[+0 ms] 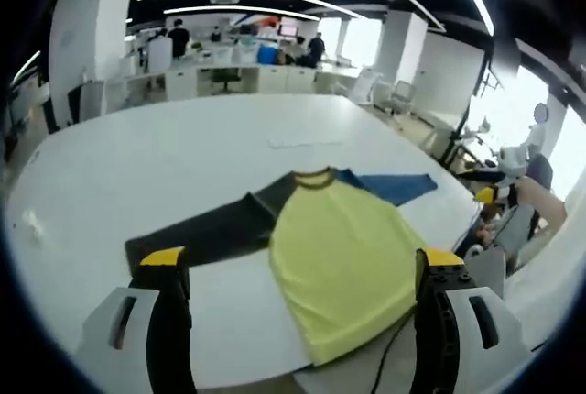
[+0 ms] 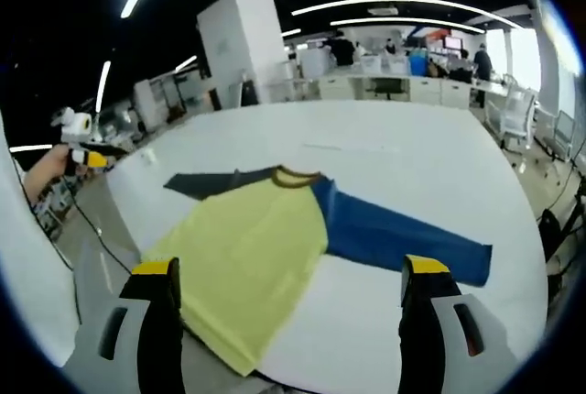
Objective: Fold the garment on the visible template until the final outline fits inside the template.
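Observation:
A long-sleeved shirt lies flat and unfolded on the white table (image 1: 137, 165). Its yellow body (image 1: 343, 257) (image 2: 243, 257) reaches the near table edge, with the collar pointing away. One sleeve is dark grey (image 1: 211, 229) (image 2: 206, 183), the other blue (image 1: 394, 185) (image 2: 394, 238), and both are spread out sideways. My left gripper (image 1: 302, 258) is open above the hem, holding nothing. My right gripper (image 2: 289, 268) is also open over the hem, apart from the cloth. Faint marks (image 1: 307, 142) (image 2: 352, 148) show on the table beyond the collar.
A hand holds a white and yellow gripper at the right table edge (image 1: 499, 179), seen at the left in the right gripper view (image 2: 82, 151). A small white scrap (image 1: 32, 223) lies at the far left. Desks, chairs and people (image 1: 229, 55) stand behind the table.

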Motion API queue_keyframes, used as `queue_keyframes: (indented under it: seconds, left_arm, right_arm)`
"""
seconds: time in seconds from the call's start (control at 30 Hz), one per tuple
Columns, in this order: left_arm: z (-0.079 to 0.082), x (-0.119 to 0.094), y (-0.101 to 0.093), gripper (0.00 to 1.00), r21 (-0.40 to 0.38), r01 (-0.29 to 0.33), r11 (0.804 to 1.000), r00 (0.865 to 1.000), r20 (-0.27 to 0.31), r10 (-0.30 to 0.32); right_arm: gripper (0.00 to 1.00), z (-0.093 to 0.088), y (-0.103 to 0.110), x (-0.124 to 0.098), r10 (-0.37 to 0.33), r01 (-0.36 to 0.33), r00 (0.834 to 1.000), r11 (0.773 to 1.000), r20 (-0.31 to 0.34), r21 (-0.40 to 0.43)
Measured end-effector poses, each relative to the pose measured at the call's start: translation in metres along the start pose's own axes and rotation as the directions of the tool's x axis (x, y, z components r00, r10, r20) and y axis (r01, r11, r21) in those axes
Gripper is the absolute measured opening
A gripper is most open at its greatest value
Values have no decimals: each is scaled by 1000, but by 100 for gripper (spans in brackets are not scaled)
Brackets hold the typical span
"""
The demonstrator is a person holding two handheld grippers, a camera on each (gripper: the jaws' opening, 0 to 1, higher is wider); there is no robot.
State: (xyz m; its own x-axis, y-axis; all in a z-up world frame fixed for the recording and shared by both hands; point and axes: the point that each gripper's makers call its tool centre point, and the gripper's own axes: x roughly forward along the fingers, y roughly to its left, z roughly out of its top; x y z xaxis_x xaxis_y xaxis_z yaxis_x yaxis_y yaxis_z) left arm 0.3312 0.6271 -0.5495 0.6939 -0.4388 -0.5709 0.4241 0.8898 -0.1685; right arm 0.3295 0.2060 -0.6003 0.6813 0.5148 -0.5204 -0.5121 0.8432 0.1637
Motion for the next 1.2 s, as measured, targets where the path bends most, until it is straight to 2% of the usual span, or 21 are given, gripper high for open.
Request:
queue_keyframes:
  seconds: [0.07, 0.13, 0.3, 0.37, 0.47, 0.67, 0.87, 1.03, 1.1, 1.2]
  left_arm:
    - [3, 1, 1, 99, -3, -1, 1000, 1000, -2, 1]
    - [6, 2, 4, 99, -10, -9, 1000, 1000, 9, 9]
    - [-4, 6, 10, 99, -25, -21, 999, 999, -30, 20]
    - [-6, 8, 11, 99, -24, -25, 999, 999, -40, 24]
    - [-7, 11, 13, 99, -15, -32, 999, 998, -61, 31]
    - [-4, 19, 13, 99, 3, -27, 1000, 996, -80, 27]
    - [-5, 28, 11, 99, 2, -23, 1000, 995, -93, 23]
    - [-6, 38, 7, 99, 6, -9, 1000, 994, -112, 9]
    - [-6, 40, 7, 99, 6, -9, 1000, 993, -115, 9]
    - [-6, 44, 7, 99, 3, -5, 1000, 993, -122, 5]
  right_arm:
    - [99, -7, -8, 1, -18, 17, 999, 1000, -40, -15]
    - [99, -9, -16, 2, -28, 27, 999, 999, -47, -19]
    - [98, -11, -40, 4, -62, 63, 997, 998, -42, 22]
    - [94, -13, -50, 5, -73, 75, 995, 997, -61, 32]
    - [92, -18, -63, 7, -97, 99, 991, 995, -97, 17]
    - [90, -18, -76, 13, -100, 104, 991, 994, -87, 45]
    - [88, -26, -100, 18, -130, 137, 985, 989, -110, 63]
    - [83, -33, -125, 21, -168, 178, 977, 982, -133, 65]
    - [81, -38, -137, 21, -198, 209, 967, 976, -158, 53]
    - [75, -38, -153, 21, -225, 235, 962, 971, -155, 53]
